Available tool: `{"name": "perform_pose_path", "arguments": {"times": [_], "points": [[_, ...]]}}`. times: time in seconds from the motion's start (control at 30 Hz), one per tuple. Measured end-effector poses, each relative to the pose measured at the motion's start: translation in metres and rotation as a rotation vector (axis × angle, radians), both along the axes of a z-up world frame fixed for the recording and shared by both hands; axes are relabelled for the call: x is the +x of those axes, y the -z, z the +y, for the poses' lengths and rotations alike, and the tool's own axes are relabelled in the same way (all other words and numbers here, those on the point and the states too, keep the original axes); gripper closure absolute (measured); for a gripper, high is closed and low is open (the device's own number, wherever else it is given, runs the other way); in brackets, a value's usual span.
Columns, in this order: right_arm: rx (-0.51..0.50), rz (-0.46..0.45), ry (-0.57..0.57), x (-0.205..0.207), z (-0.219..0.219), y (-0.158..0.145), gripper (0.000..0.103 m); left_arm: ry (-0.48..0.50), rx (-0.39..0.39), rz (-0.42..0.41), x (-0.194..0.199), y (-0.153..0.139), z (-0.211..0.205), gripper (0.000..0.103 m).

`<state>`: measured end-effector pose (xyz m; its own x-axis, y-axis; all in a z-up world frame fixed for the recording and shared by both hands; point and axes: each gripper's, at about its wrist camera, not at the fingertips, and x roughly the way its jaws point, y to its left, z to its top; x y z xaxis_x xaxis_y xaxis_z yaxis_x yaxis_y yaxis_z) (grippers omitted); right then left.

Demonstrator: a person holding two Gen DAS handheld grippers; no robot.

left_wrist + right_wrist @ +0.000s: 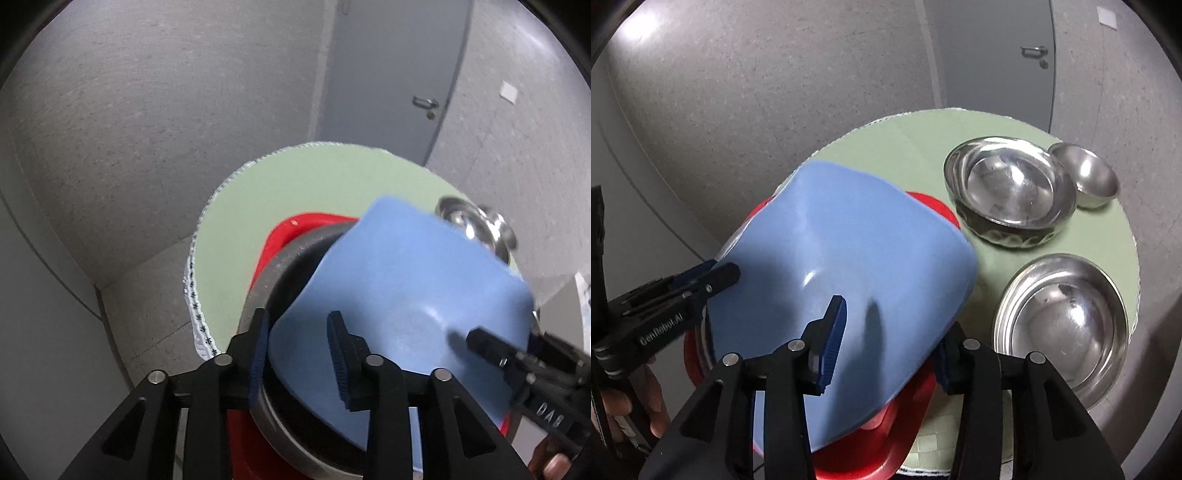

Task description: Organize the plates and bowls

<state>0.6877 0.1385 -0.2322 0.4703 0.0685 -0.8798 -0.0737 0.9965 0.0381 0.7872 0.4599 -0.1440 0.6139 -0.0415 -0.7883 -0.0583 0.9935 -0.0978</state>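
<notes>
A blue square-sided bowl (pixel 406 273) (pixel 842 251) lies tilted in a steel dish (pixel 266 280), which rests on a red plate (pixel 280 236) (pixel 908 417). My left gripper (pixel 299 343) straddles the blue bowl's near rim: one pad is outside against the rim, the other stands off inside, so the jaws are open. My right gripper (pixel 890 350) straddles the opposite rim the same way, with a gap at the inner pad, open. Each gripper shows in the other's view, the right gripper (pixel 506 334) and the left gripper (pixel 720 267), both at the bowl's edge.
The stack sits on a round table under a green cloth (pixel 923 147) (pixel 295 184). To the right stand a deep steel bowl (pixel 1008 192), a small steel bowl (pixel 1086 177) and a shallow steel plate (pixel 1060 328). Grey floor and a door (pixel 388 74) lie beyond. A hand (pixel 646 398) holds the left gripper.
</notes>
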Motion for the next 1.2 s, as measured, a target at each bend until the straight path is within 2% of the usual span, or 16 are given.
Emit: {"name": "perform_pose_path", "arguments": {"times": [0.03,0.13,0.23,0.3,0.37,0.5,0.67,0.8,0.9,0.97,1.1,1.13,1.2], "points": [[0.000,-0.002,-0.004,-0.002,0.000,0.000,0.055,0.003,-0.002,-0.008,0.001,-0.001,-0.003,0.063],[0.010,-0.001,-0.007,-0.003,0.003,-0.004,0.042,-0.007,0.020,-0.033,-0.004,-0.006,-0.005,0.060],[-0.010,-0.025,-0.002,-0.006,0.003,-0.012,0.032,-0.025,0.018,-0.055,-0.011,-0.009,-0.009,0.051],[-0.008,-0.047,0.013,-0.008,-0.002,-0.020,0.032,-0.021,0.015,-0.075,-0.012,-0.016,-0.015,0.049],[-0.011,-0.077,0.041,-0.009,-0.012,-0.029,0.032,-0.007,0.012,-0.091,-0.011,-0.025,-0.026,0.041],[-0.012,-0.115,0.097,-0.009,-0.037,-0.042,0.032,0.046,0.008,-0.119,-0.010,-0.037,-0.054,0.036],[-0.020,-0.147,0.170,-0.009,-0.079,-0.057,0.031,0.135,0.038,-0.126,-0.003,-0.044,-0.105,0.028],[-0.061,-0.156,0.213,-0.010,-0.118,-0.063,0.030,0.203,0.087,-0.108,0.008,-0.039,-0.151,0.027],[-0.088,-0.120,0.223,-0.011,-0.148,-0.056,0.030,0.226,0.115,-0.085,0.017,-0.032,-0.182,0.027],[-0.089,-0.065,0.226,-0.010,-0.171,-0.044,0.030,0.232,0.139,-0.064,0.024,-0.029,-0.202,0.027],[-0.009,0.054,0.190,-0.006,-0.194,-0.014,0.030,0.221,0.170,-0.036,0.036,-0.022,-0.230,0.027],[0.019,0.084,0.178,-0.004,-0.198,-0.006,0.032,0.221,0.171,-0.022,0.039,-0.019,-0.236,0.027],[0.091,0.136,0.150,-0.001,-0.204,0.009,0.045,0.217,0.184,-0.011,0.042,-0.013,-0.245,0.027]]}}
